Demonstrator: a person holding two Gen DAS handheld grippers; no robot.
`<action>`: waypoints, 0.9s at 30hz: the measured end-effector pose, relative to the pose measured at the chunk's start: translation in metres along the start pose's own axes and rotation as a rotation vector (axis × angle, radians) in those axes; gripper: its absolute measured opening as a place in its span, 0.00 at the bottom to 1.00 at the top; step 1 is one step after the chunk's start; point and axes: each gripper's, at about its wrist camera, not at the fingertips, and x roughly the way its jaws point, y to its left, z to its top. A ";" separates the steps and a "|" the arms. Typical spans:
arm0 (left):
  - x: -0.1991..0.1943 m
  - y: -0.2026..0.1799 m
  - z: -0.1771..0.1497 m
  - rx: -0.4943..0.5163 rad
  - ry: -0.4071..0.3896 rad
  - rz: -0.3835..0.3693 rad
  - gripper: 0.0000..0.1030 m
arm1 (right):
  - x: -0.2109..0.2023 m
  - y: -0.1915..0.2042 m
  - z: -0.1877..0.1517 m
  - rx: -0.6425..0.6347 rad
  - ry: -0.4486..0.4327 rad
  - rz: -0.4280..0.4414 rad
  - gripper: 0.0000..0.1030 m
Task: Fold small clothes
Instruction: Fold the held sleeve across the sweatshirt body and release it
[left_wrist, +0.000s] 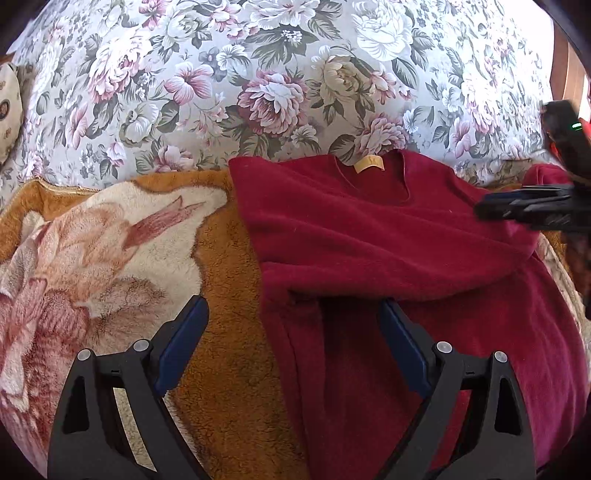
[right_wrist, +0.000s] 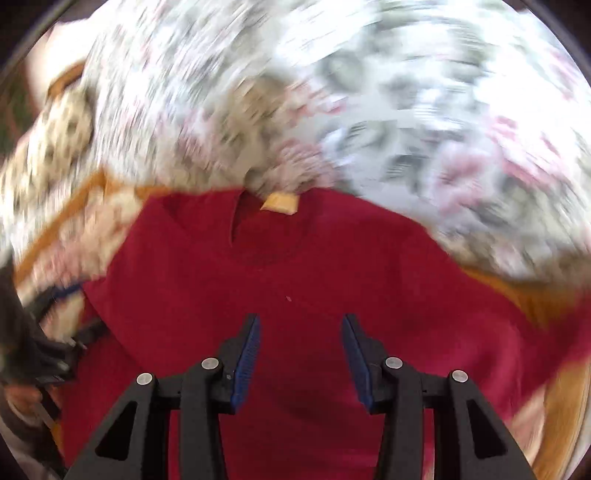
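The left hand-held gripper stands with its jaws spread wide and nothing between the pads; one blue pad hangs over the orange plush blanket, the other over the near left edge of the red garment. I judge this placement a straddle of that side edge, ready to take it for a fold. The right hand-held gripper is likewise released, its jaws parted over the middle of the red garment below the neckline, with no cloth pinched. The garment is a red fleece top lying flat, chest up, on the blanket across the bed, its collar and yellow label pointing toward the far side, where the floral bedspread begins. One side appears already turned in, judging by the ridge of cloth that crosses the body in the left wrist view; this is a judgement only. The left wrist view is sharp and shows the blanket's pale flower pattern, a patterned cushion at the far left edge of the bed, and the right tool entering from the side over the garment's shoulder. The right wrist view is blurred around its rim, which suggests motion, yet it alone shows the label head-on and the garment's full width.
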 end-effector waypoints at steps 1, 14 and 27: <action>0.000 0.001 0.000 -0.002 -0.001 0.001 0.90 | 0.015 0.006 0.005 -0.073 0.044 0.001 0.42; 0.010 0.027 -0.004 -0.129 0.037 0.064 0.90 | 0.037 0.037 0.027 -0.278 0.030 -0.068 0.04; -0.014 0.027 0.002 -0.099 -0.054 0.041 0.90 | 0.027 0.004 0.035 -0.033 -0.088 -0.093 0.34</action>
